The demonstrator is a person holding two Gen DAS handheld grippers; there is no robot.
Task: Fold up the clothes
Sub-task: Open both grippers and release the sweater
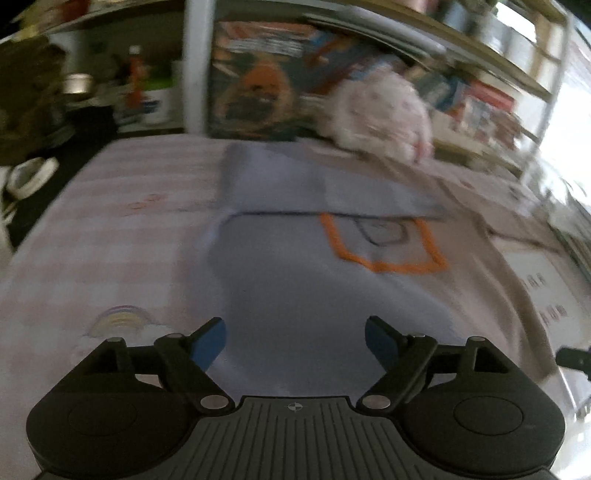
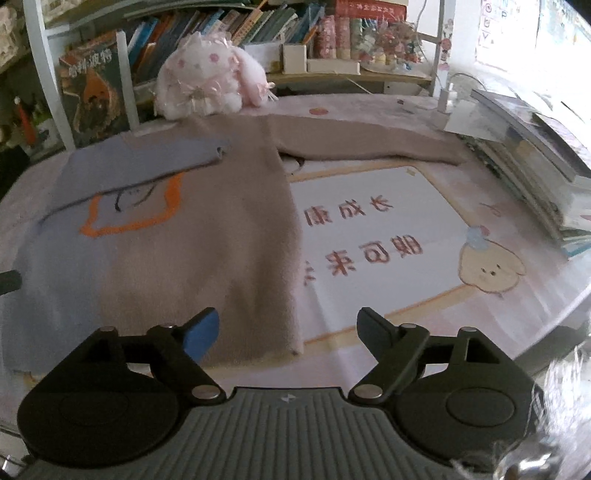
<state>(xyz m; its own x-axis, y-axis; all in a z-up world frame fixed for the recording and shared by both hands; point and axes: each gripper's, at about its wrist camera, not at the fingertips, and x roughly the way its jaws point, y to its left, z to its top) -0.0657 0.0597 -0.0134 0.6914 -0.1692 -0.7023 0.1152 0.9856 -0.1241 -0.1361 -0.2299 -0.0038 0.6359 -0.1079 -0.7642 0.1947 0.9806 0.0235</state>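
A sweater (image 2: 207, 236), half blue and half tan with an orange outline motif (image 2: 136, 218), lies flat on the table. Its blue left sleeve (image 2: 147, 162) is folded across the chest. Its tan right sleeve (image 2: 369, 142) stretches out to the right. My right gripper (image 2: 288, 332) is open and empty, above the sweater's lower right hem corner. In the blurred left wrist view, my left gripper (image 1: 295, 343) is open and empty over the blue half of the sweater (image 1: 314, 288), near its hem.
A pink-and-white plush rabbit (image 2: 207, 81) sits at the table's far edge before a bookshelf (image 2: 236, 26). A stack of books (image 2: 535, 155) lies at the right. The tablecloth (image 2: 388, 229) has printed characters and a cartoon. A large book (image 2: 92, 92) stands at back left.
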